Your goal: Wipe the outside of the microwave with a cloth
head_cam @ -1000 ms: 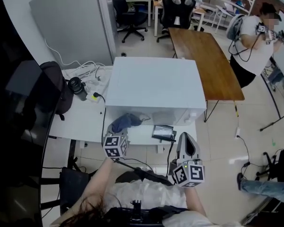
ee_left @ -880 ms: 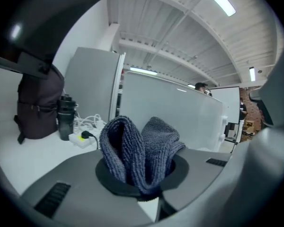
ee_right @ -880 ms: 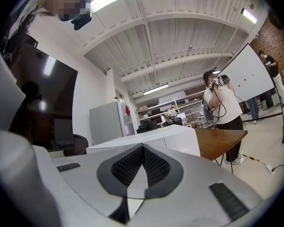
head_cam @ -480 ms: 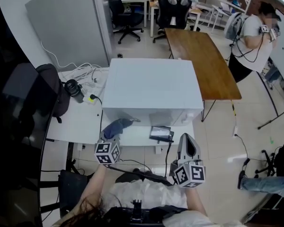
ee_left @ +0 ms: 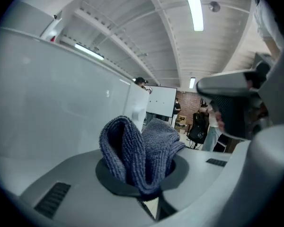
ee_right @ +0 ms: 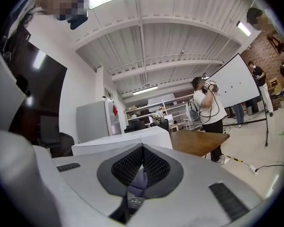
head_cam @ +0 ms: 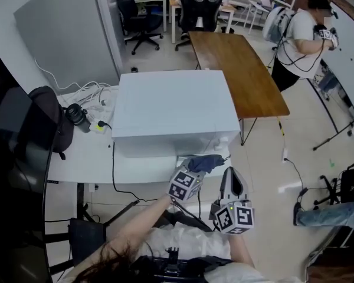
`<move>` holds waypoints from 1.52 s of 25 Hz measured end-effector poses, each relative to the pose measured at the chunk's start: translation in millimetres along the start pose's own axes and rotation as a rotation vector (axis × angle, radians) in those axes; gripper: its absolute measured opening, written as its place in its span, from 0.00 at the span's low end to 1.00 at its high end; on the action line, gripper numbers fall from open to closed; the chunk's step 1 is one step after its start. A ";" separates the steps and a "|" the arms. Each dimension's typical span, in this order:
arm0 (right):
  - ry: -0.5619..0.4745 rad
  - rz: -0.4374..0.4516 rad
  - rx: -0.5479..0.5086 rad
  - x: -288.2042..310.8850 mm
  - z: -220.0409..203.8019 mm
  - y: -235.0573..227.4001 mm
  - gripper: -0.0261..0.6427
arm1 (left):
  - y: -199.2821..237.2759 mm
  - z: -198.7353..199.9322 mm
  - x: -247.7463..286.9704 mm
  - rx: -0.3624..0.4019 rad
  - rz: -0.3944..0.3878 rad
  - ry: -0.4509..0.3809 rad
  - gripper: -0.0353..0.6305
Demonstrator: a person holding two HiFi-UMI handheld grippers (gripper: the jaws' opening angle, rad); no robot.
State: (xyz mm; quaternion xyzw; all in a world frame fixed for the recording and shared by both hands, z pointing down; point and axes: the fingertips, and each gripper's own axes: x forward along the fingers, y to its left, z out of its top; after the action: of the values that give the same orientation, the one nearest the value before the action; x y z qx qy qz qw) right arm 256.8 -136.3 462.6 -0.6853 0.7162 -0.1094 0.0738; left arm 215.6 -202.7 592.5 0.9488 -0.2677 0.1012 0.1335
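Right now my left gripper (head_cam: 194,171) has the blue cloth (head_cam: 205,161) up at the lower front corner of the microwave (head_cam: 171,111), on the right-hand end of its front face. I judge the folded wad is carried there so it can meet the white casing and be dragged along it. From the left gripper view the casing fills the left side, very near the cloth, though I cannot tell whether they are actually touching. The jaws on that side are closed down tight on the cloth – the bunched folds stand up out of the pads. My right gripper (head_cam: 232,173) hangs back, low and just beside the left, clear of the microwave, most likely kept out of the wiping path. Its jaws are pressed together – I see nothing gripped between them.
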 end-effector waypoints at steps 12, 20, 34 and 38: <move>0.007 0.027 -0.001 -1.9 -3.2 8.5 0.06 | 61.0 -27.4 8.1 0.012 0.204 0.118 0.12; 0.030 0.135 0.005 18.2 -11.7 38.7 0.06 | 152.0 -38.7 -126.4 -0.027 0.489 0.031 0.12; 0.056 0.243 -0.010 21.2 -14.7 65.9 0.06 | 232.7 -58.0 -282.9 -0.226 0.936 -0.089 0.12; 0.065 0.328 -0.033 24.1 -14.7 92.5 0.06 | 222.8 -30.9 -312.0 -0.253 1.023 -0.227 0.12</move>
State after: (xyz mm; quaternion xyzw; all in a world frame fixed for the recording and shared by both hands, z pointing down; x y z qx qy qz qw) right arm 162.5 -156.1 454.0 -0.5565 0.8221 -0.1061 0.0564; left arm -168.3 -226.1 583.9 0.6790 -0.7184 0.0170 0.1506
